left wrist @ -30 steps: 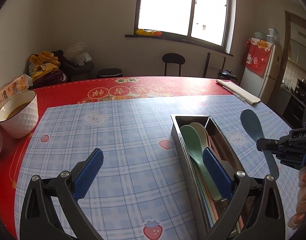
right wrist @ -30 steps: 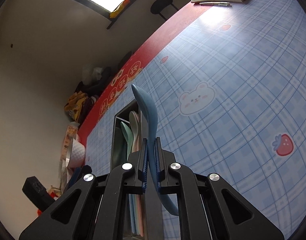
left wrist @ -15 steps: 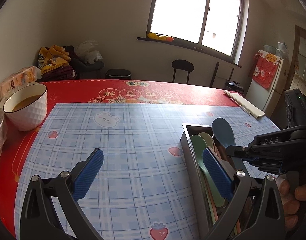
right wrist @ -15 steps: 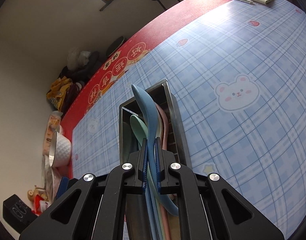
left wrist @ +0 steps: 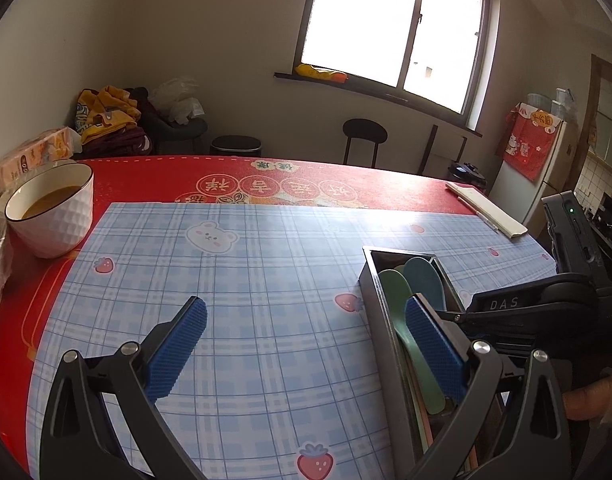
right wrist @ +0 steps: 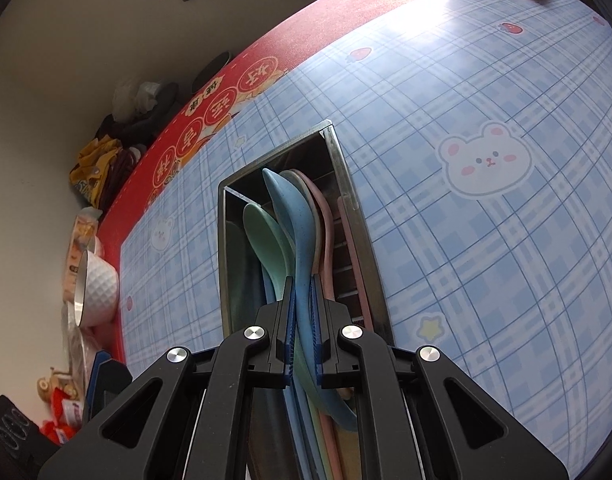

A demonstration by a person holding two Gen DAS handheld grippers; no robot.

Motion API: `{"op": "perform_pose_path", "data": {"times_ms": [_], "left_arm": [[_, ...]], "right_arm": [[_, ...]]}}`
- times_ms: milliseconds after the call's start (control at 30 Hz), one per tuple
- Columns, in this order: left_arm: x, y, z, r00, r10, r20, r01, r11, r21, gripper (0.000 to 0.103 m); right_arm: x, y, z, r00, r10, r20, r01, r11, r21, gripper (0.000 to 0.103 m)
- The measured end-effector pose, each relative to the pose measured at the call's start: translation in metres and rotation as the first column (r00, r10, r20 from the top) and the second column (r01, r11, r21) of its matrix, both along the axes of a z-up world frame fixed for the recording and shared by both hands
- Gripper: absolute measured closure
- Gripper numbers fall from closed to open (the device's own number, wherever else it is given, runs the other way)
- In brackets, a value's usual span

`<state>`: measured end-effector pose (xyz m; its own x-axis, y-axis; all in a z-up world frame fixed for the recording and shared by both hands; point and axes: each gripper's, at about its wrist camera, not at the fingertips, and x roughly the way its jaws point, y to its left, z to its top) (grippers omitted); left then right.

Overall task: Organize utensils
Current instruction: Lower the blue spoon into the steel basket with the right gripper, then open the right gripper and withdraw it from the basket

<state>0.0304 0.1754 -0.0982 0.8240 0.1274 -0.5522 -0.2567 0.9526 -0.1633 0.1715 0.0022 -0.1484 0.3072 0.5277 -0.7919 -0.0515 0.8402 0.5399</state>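
- The right gripper [right wrist: 302,304] has its jaws clamped on the handle of a blue spoon [right wrist: 290,216], whose bowl hangs over the far end of the tray [right wrist: 348,184].
- The tray, a long metal box, stands on the blue plaid mat [left wrist: 266,280] near the mat's right edge; a green spoon [right wrist: 264,236] and a pink spoon [right wrist: 324,224] lie inside, either side of the blue one.
- The left gripper [left wrist: 306,340] hangs above the mat with its jaws spread wide, holding nothing; its right finger overlaps the tray in view.
- A bowl [left wrist: 52,208] of brown liquid sits by the table's left edge, on the red cloth.
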Motion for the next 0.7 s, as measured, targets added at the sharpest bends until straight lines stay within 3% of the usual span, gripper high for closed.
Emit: {"op": "perform_pose_path", "data": {"times_ms": [333,700], "left_arm": [[0.0,0.002,-0.001,1.0,0.0,-0.002,0.0,1.0,-0.013,0.006],[0.003,-0.006,-0.004,0.999,-0.029,-0.028,0.029,1.0,-0.002,0.006]], "right_arm": [[-0.005,-0.01,0.011,1.0,0.002,0.023,-0.002,1.0,0.026,0.094],[-0.018,-0.027,0.04,0.982,0.081,0.17,-0.056,0.988,-0.146,0.094]]}}
